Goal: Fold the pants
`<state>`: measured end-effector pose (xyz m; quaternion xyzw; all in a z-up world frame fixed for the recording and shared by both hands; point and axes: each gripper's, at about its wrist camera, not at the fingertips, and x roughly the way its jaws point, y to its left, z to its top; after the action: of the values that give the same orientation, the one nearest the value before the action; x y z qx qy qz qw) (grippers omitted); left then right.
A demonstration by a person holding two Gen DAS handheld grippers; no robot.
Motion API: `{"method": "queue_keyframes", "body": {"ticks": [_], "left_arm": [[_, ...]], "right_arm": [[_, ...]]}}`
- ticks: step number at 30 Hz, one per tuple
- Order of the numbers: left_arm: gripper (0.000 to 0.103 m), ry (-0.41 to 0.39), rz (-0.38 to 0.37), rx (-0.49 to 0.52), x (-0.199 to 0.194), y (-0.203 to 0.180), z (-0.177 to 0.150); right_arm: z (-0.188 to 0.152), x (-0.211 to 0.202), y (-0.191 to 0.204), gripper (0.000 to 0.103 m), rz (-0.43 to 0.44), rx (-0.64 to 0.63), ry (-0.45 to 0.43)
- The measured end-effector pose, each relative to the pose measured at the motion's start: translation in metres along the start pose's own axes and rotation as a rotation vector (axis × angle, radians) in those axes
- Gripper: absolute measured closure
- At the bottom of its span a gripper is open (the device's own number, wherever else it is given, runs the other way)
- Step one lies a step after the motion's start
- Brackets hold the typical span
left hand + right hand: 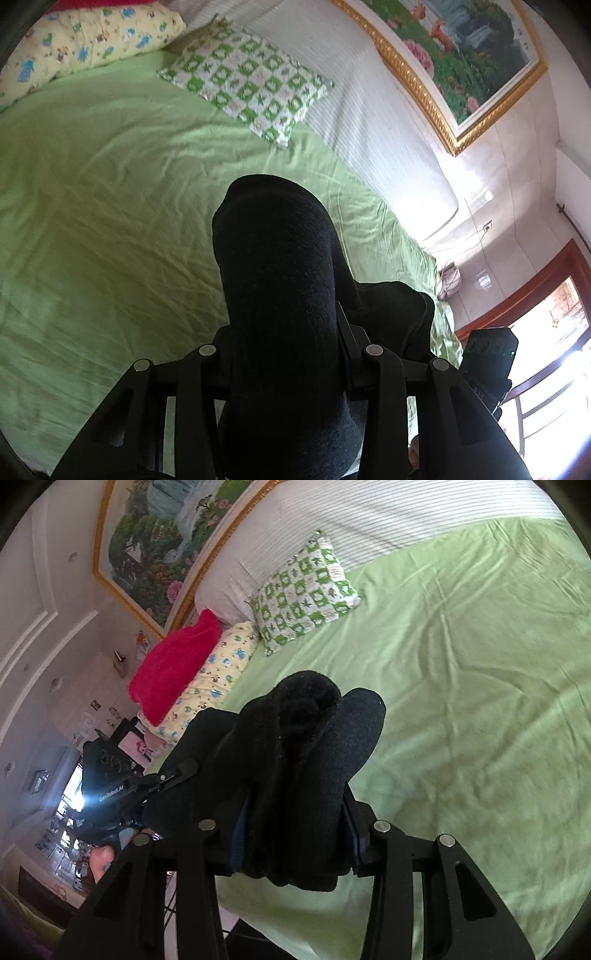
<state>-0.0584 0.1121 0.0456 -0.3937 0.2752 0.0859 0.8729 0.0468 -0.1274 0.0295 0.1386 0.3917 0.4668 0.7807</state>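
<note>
Pants (280,280), black and thick, hang bunched in the air above a green bedsheet (110,192), clamped in both tongs. Left gripper (284,354) and right gripper (291,834) each pinch a wad of cloth. Soft, limp, probably fairly heavy fleece, best held at waistband corners or leg hems.

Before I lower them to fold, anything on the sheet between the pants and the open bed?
Nothing visible: both claws grip the black pants, and the green sheet ahead is bare; the pillows sit far off.
</note>
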Motion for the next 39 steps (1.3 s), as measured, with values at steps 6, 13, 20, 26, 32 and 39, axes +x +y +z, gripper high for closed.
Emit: {"method": "queue_keyframes", "body": {"ticks": [6,13,20,26,32,39], "left_arm": [[0.064,-0.040,0.020,-0.017,-0.014,0.013,0.013],[0.064,-0.065,0.047,-0.035,-0.017,0.025,0.026],[0.064,-0.076,0.071,-0.040,-0.009,0.032,0.041],[0.064,-0.071,0.095,-0.054,0.008,0.041,0.056],[0.064,-0.067,0.123,-0.072,0.021,0.051,0.067],[0.064,-0.075,0.166,-0.083,0.032,0.061,0.081]], "right_arm": [[0.021,0.022,0.018,0.059,0.019,-0.044,0.008],[0.042,0.051,0.026,0.059,0.040,-0.065,0.030],[0.055,0.074,0.020,0.059,0.058,-0.031,0.055],[0.070,0.095,0.013,0.059,0.053,-0.022,0.070],[0.082,0.117,0.005,0.059,0.045,-0.022,0.092],[0.093,0.144,0.001,0.059,0.044,-0.035,0.106]]}}
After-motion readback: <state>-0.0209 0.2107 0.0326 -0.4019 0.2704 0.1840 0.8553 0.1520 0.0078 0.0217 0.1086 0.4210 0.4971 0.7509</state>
